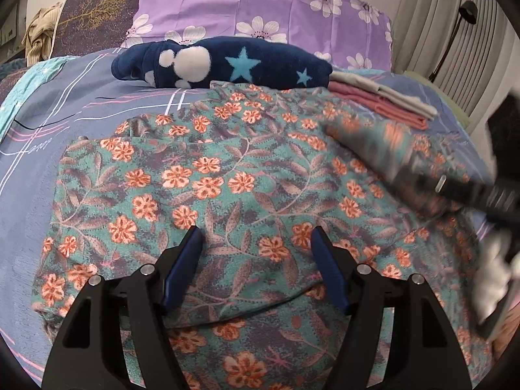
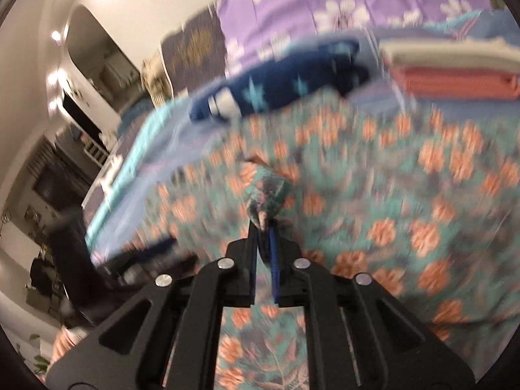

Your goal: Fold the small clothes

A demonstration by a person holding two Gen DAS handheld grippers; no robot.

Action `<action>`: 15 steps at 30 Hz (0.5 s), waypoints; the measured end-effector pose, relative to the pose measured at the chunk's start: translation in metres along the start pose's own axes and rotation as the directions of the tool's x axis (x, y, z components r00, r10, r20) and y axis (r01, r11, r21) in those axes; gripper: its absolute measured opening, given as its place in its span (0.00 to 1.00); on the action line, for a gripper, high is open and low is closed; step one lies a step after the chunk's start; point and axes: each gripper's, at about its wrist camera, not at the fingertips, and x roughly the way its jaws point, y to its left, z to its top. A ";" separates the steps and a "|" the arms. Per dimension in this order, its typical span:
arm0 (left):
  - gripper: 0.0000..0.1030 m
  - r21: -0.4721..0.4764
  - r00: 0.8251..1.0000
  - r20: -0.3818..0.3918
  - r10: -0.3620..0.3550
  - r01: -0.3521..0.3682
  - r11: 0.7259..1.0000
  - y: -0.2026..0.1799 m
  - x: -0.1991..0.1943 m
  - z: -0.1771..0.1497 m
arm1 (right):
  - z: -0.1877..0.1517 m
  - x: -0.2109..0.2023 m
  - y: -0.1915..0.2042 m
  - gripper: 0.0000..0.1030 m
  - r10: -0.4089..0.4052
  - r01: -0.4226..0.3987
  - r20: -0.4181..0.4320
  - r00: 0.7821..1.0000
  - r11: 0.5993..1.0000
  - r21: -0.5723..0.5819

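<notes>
A teal garment with orange flowers (image 1: 208, 175) lies spread on the bed, also seen blurred in the right wrist view (image 2: 390, 195). My left gripper (image 1: 257, 232) hovers just over its near part, open, with only flat cloth under the blue pads (image 1: 190, 260). My right gripper (image 2: 262, 227) is shut on a pinched corner of the garment (image 2: 266, 191), which stands up in a peak from the jaws. In the left wrist view a flap of the garment (image 1: 367, 143) rises at the right toward a blurred dark tool.
A navy fleece piece with stars (image 1: 227, 65) lies behind the garment. A folded pink and grey stack (image 1: 383, 104) sits at the back right. Purple flowered pillow (image 1: 260, 6) and a dark pillow (image 1: 94, 13) stand at the bedhead. Blue-grey sheet (image 1: 65, 104) shows left.
</notes>
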 end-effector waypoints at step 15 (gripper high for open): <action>0.71 -0.220 0.942 -0.089 -0.325 0.299 0.929 -0.037 0.043 0.044 | -0.037 -0.004 0.018 0.28 -0.025 0.027 0.023 0.999 0.994 -0.108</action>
